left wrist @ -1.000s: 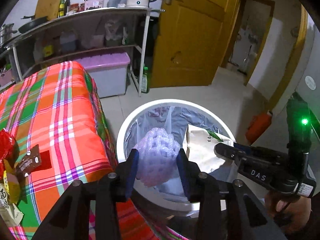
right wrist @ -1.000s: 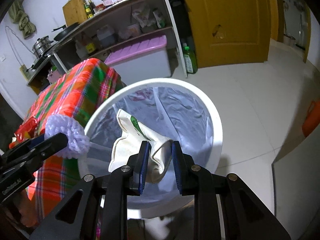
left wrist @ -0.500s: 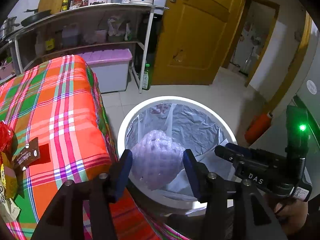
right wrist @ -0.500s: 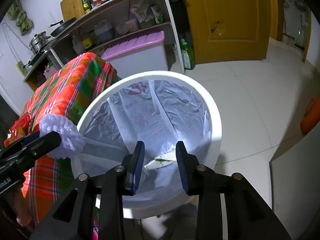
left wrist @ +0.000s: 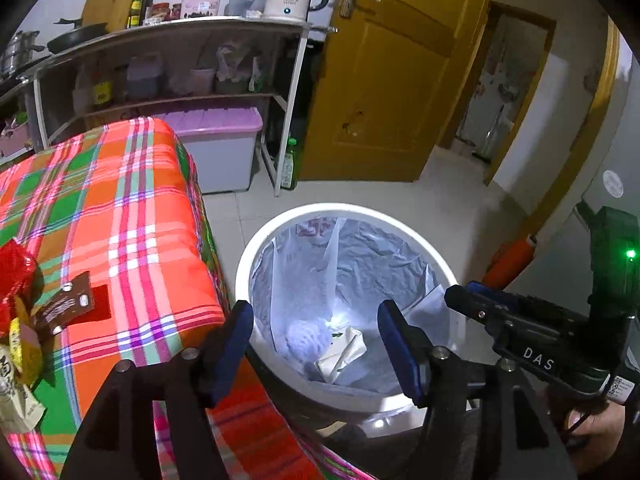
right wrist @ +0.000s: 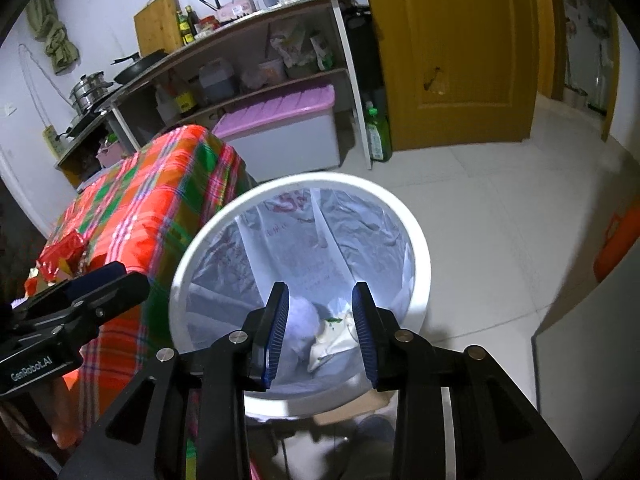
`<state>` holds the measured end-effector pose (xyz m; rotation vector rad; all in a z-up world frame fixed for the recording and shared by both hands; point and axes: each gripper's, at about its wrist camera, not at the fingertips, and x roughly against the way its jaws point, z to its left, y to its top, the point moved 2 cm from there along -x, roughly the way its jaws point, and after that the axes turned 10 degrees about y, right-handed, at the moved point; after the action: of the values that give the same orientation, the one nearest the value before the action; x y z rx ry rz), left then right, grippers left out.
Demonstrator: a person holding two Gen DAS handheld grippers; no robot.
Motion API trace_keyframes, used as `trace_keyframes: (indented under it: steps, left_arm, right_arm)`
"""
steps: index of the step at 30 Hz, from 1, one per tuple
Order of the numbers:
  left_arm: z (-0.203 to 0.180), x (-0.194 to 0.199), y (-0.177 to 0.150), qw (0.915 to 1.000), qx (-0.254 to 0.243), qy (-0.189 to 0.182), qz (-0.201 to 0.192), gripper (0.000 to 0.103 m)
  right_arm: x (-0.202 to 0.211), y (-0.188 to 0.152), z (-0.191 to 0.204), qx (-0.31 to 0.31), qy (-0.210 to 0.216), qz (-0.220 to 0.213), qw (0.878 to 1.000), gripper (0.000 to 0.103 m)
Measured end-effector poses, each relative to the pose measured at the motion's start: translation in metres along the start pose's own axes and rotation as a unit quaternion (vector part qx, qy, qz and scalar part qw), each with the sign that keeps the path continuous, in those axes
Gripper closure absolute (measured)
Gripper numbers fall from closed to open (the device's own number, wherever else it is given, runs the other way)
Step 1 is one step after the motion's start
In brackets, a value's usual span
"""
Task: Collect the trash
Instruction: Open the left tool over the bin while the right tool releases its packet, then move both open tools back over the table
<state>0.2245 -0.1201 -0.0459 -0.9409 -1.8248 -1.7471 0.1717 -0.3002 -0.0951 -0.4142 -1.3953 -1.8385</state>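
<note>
Both the left hand-held gripper (left wrist: pixel 316 344) and the right hand-held gripper (right wrist: pixel 320 330) hang released and empty over the bin (left wrist: pixel 256 256). Remaining wrappers (left wrist: pixel 24 320) lie on the worktop (left wrist: pixel 132 216), off to the left, nearer the left one.

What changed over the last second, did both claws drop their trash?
Yes. The left claw let go of the purple foam net and the right claw released the white wrapper; both now lie in the bin. The wrappers on the table stayed put.
</note>
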Motion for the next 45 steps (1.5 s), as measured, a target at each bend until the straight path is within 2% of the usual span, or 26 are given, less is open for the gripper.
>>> trace_keyframes:
  steps: [9, 13, 20, 31, 45]
  left_arm:
    - [0.017, 0.056, -0.007, 0.9981, 0.016, 0.023, -0.055, 0.039]
    - [0.030, 0.085, -0.011, 0.9958, 0.024, 0.034, -0.082, 0.039]
    - [0.057, 0.123, -0.025, 0.9918, 0.044, 0.056, -0.106, 0.039]
    - [0.095, 0.158, -0.064, 0.9850, 0.062, 0.109, -0.119, 0.039]
    - [0.152, 0.173, -0.110, 0.9739, 0.127, 0.159, -0.100, 0.041]
  right_arm:
    - [0.035, 0.001, 0.048, 0.049, 0.020, -0.032, 0.998, 0.069]
    - [0.050, -0.002, 0.074, 0.073, 0.033, -0.043, 0.996, 0.065]
    - [0.063, -0.010, 0.114, 0.105, 0.066, -0.053, 0.991, 0.064]
    - [0.054, -0.041, 0.169, 0.159, 0.145, -0.024, 0.976, 0.063]
    - [0.035, -0.057, 0.192, 0.192, 0.159, 0.017, 0.968, 0.063]
